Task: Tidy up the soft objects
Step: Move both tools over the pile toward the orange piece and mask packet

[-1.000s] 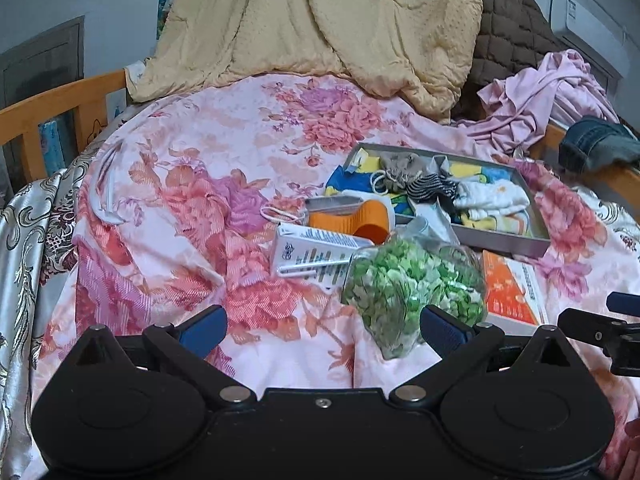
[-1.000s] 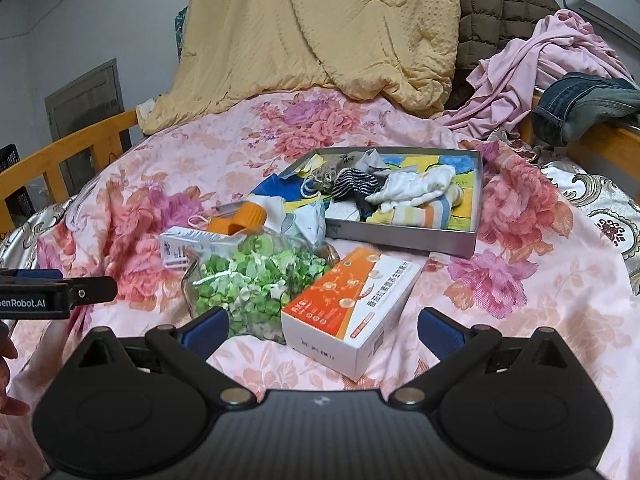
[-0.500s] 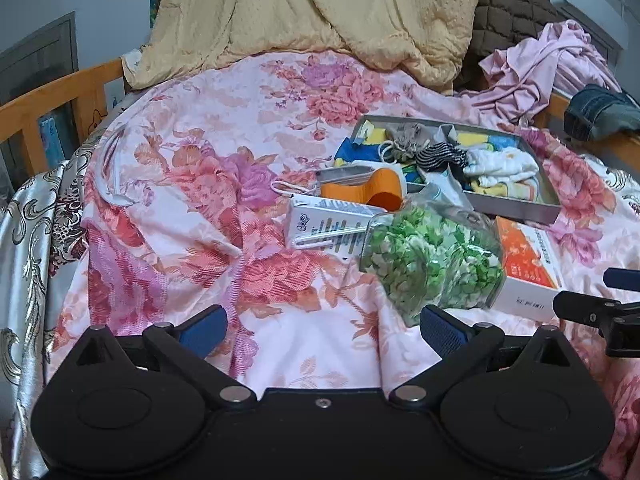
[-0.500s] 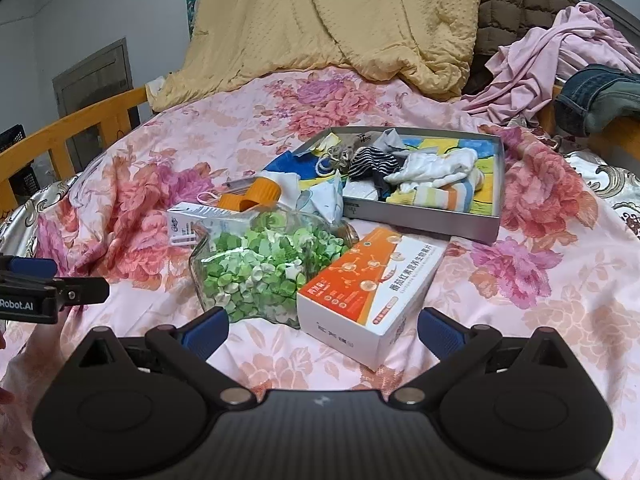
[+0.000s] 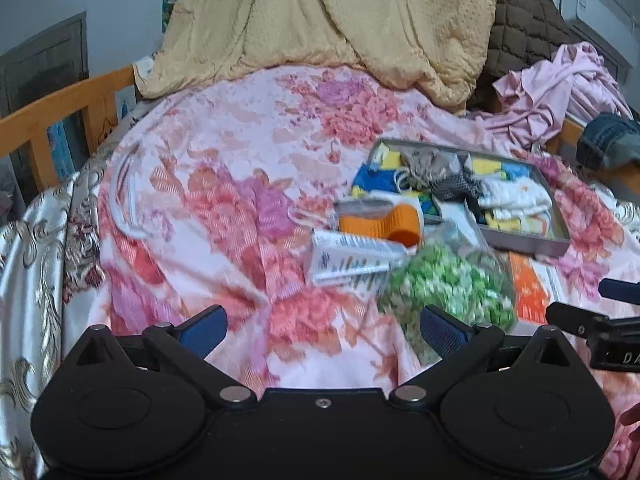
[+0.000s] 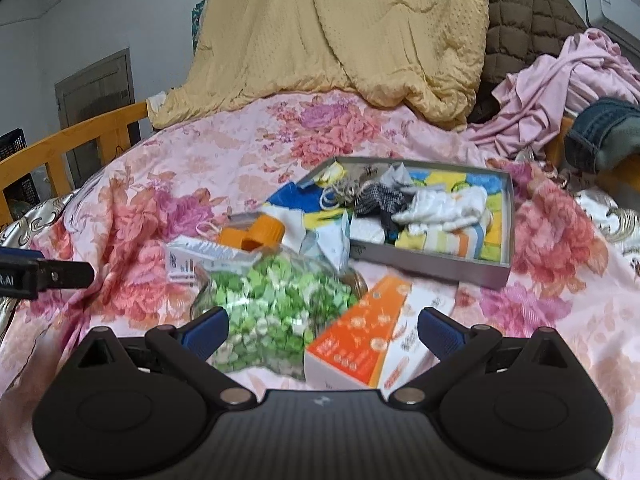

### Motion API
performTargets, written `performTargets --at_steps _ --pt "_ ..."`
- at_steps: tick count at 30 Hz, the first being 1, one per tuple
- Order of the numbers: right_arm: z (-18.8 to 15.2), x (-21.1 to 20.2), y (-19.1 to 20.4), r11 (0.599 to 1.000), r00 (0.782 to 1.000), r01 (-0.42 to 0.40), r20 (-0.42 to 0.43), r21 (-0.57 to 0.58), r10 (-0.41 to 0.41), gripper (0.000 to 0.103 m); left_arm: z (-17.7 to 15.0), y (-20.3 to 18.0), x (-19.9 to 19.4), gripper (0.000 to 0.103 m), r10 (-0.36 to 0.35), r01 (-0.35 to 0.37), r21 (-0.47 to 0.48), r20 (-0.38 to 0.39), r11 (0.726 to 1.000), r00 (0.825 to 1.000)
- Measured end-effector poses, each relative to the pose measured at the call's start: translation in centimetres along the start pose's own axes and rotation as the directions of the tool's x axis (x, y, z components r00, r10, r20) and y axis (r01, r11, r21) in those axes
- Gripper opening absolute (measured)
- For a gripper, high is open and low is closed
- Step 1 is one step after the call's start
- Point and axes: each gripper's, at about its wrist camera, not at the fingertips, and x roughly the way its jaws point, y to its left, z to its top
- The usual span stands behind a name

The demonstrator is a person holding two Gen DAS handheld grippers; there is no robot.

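both tongs, left and right, hang spread and empty above the bed; the sock tray lies toward its right edge.

Your light is soft, even and indoor, with only faint shadows in the folds of the floral bedspread. No harsh glare anywhere. Motion blur smears the green-filled bag and the orange box in both views; the yellow quilt behind reads sharper. Fisheye bends the wooden bed rail, and your frame corners go dark.
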Motion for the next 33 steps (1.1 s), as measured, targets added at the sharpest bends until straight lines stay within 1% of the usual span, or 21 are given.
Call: performTargets --at_steps 3,8,11,13,15,21,26,30,33 --pt "0.6 0.4 0.1 1.000 1.000 0.006 0.014 -0.018 -0.006 0.103 1.3 0.1 -0.1 0.102 0.006 -0.006 0.014 0.002 1.000 1.000" --pt "1.4 1.3 0.0 0.999 1.000 0.010 0.030 -0.042 -0.009 0.103 3.6 0.1 0.3 0.102 0.010 -0.008 0.052 -0.026 0.999 1.000" --pt "1.4 1.9 -0.1 0.998 0.999 -0.011 0.050 -0.066 0.014 0.103 5.0 0.0 0.8 0.102 0.015 -0.011 0.066 -0.052 0.998 0.999" --pt "1.4 2.3 -0.2 0.997 0.998 -0.021 0.057 -0.080 0.026 0.103 6.0 0.0 1.2 0.102 0.003 0.001 0.058 -0.067 0.998 0.998" --pt "1.5 2.6 -0.1 0.995 0.997 -0.029 0.062 -0.090 0.035 0.103 6.9 -0.1 1.7 0.102 -0.003 0.009 0.070 -0.082 0.998 0.997" --pt "2.3 4.1 -0.2 0.991 0.995 -0.027 0.090 -0.133 0.039 0.103 9.2 -1.0 3.5 0.102 0.009 0.000 0.118 -0.077 0.993 0.997" --pt "3.2 6.1 -1.2 0.988 0.994 -0.006 0.105 -0.154 0.022 0.103 10.5 -2.1 5.4 0.102 0.000 0.011 0.124 -0.087 0.992 0.996" --pt "4.2 8.2 -1.9 0.984 0.995 0.012 0.103 -0.177 0.007 0.103 11.0 -3.0 6.9 0.102 0.018 -0.005 0.132 -0.096 0.991 0.995" --pt "4.8 9.5 -2.7 0.987 0.996 -0.003 0.089 -0.161 0.018 0.103 11.4 -3.8 8.2 0.102 0.036 -0.019 0.154 -0.104 0.988 0.994"
